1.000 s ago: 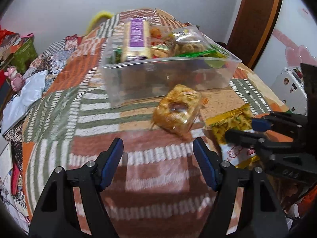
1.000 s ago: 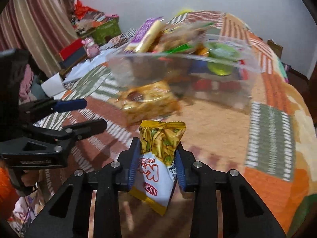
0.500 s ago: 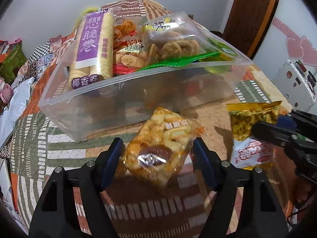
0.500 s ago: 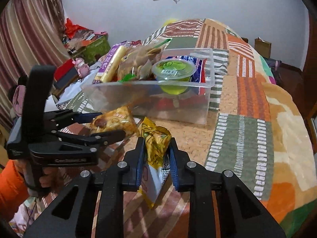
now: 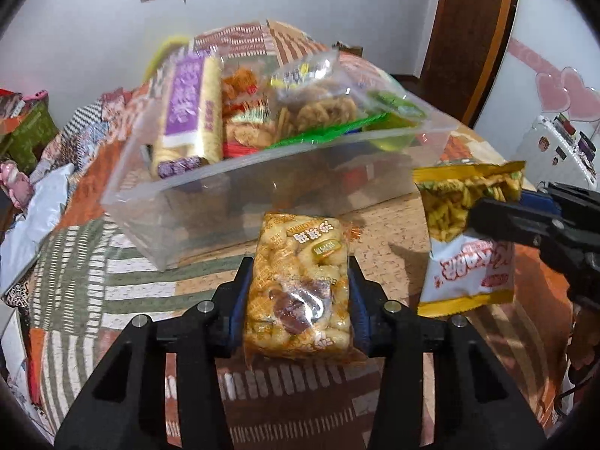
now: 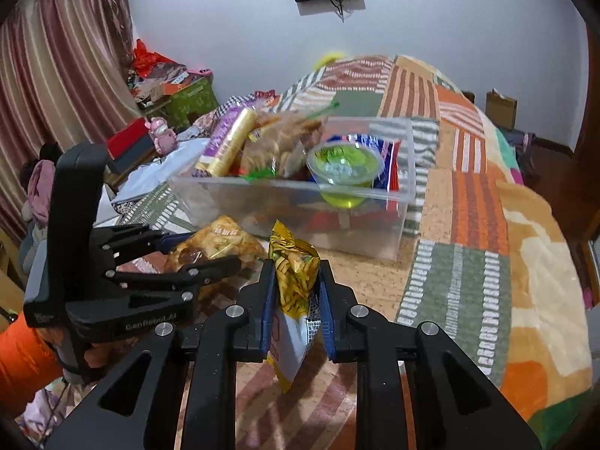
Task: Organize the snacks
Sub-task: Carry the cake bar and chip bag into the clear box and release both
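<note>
Left wrist view has my left tongs (image 5: pixel 299 292) just clamped onto the puffed-snack pack (image 5: pixel 300 285), right tongs (image 6: pixel 296 302) pinching the yellow chip bag (image 6: pixel 294 288), both short of the crammed clear bin (image 5: pixel 240 187), so stuff could spill.

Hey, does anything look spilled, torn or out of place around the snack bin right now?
Nothing spilled or torn. The clear bin is piled above its rim, with the purple roll pack leaning out, and the green jelly cup sits tilted against the front wall.
</note>
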